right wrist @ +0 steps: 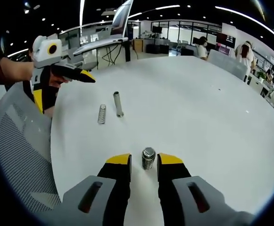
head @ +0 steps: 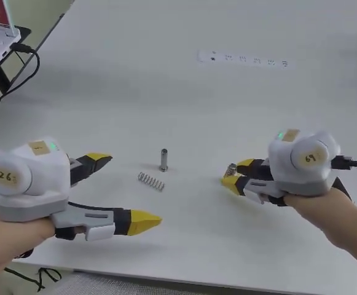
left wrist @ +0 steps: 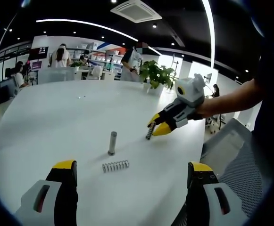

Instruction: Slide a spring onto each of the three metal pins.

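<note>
The left gripper (head: 132,189) hangs at the near left of the table (head: 166,92), its jaws spread wide and empty. It is aimed at the middle, where a pin (head: 163,160) stands upright and bare. A spring (head: 151,181) lies on its side just near of the pin, close but not touching. At the right, the right gripper (head: 235,173) has its jaws narrowed about a sprung pin (right wrist: 148,157), which wears its coil. Whether they press on it or only flank it I cannot tell. The step in hand looks to be dressing the bare pin. To do it well, the left gripper should take the spring near one end with a light pinch, so the coils are not crushed and the open end stays free. It should then turn the spring upright, centre its bore over the pin's top and lower it straight down the axis. The pin stands loose and may topple at a sideways nudge, so steadying its base with the right gripper would help.
</note>
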`<state>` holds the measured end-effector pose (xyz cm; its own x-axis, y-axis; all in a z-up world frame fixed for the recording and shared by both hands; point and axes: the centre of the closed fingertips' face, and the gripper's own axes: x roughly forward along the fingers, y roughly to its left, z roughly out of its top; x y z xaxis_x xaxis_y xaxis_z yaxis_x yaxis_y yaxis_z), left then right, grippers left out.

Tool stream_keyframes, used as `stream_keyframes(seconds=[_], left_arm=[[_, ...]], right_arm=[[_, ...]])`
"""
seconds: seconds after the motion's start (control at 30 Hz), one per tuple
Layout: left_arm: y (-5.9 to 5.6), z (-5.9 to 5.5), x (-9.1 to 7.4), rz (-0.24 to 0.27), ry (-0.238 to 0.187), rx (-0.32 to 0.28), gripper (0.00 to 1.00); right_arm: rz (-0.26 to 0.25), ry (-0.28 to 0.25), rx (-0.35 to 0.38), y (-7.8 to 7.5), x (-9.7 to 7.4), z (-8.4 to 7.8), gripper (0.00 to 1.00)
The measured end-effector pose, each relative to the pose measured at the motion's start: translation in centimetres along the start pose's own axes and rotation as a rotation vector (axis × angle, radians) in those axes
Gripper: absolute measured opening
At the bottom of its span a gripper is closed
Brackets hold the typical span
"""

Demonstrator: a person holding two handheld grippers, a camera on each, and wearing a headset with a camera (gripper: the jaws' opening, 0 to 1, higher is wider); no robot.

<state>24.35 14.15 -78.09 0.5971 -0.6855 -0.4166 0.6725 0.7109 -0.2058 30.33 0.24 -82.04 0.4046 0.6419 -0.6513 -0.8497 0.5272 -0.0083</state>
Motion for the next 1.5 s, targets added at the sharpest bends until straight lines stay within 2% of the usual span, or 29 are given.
stream_keyframes(seconds=[0.07, 0.27, 0.83, 0.97, 1.2, 1.5], left_arm=[[0.0, 0.0, 0.0, 0.001, 0.002, 0.001, 0.94], [-0.1, -0.1, -0.1, -0.001, 0.003, 0.004, 0.94], [-0.3, 0.2, -0.2, -0.006, 0.007, 0.015, 0.94], [-0.2, 0.1, -0.2, -0.005, 0.009, 0.016, 0.95], [-0.3, 0.1, -0.3, -0.005, 0.009, 0.015, 0.95], [-0.5, 0.2, -0.2, -0.008, 0.009, 0.018, 0.95]], right_arm=[[-0.014, 0.013, -0.023, -0.2, 0.0, 0.0, 0.19], [-0.017, -0.004, -0.004, -0.3, -0.2, 0.4, 0.25], [-0.012, -0.03, 0.009, 0.2, -1.1, 1.0, 0.31], [-0.024, -0.055, 0.012, 0.3, -1.6, 1.5, 0.34], [-0.049, -0.042, -0.024, 0.4, -2.1, 1.2, 0.38], [-0.072, -0.078, -0.006, -0.3, -3.1, 1.5, 0.41]])
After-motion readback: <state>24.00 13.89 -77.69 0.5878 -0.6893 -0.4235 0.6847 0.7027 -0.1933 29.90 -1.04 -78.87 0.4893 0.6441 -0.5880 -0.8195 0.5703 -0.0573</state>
